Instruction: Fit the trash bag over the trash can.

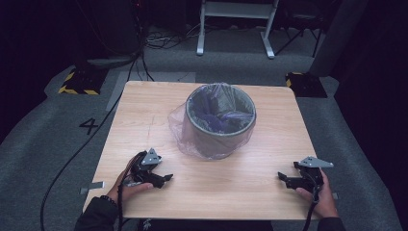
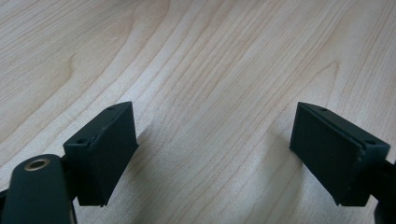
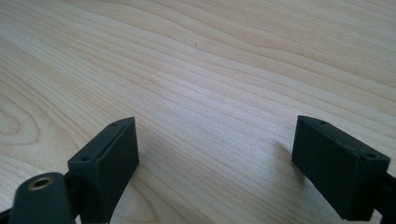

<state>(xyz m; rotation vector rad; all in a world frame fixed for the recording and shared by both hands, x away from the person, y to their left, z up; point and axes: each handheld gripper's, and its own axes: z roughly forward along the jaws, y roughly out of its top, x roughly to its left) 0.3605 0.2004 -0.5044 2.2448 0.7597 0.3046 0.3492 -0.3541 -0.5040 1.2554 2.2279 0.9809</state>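
A grey round bin (image 1: 221, 126) lined with a clear purple-tinted plastic bag (image 1: 181, 131) stands upright at the middle of the wooden table (image 1: 144, 110); the bag hangs loosely over its rim. My left gripper (image 1: 168, 178) rests near the front left edge, held by a hand, jaws wide apart over bare wood. Its own view confirms this: left gripper (image 2: 214, 156) open, nothing between the pads. My right gripper (image 1: 281, 177) lies near the front right edge, pointing left. In its own view the right gripper (image 3: 215, 161) stands open over bare wood.
Grey carpet surrounds the table. A white metal frame (image 1: 235, 24) stands behind it, with cables on the floor. Black blocks with yellow stripes (image 1: 79, 82) sit at the back left and back right. A "4" (image 1: 89, 126) is marked on the floor at left.
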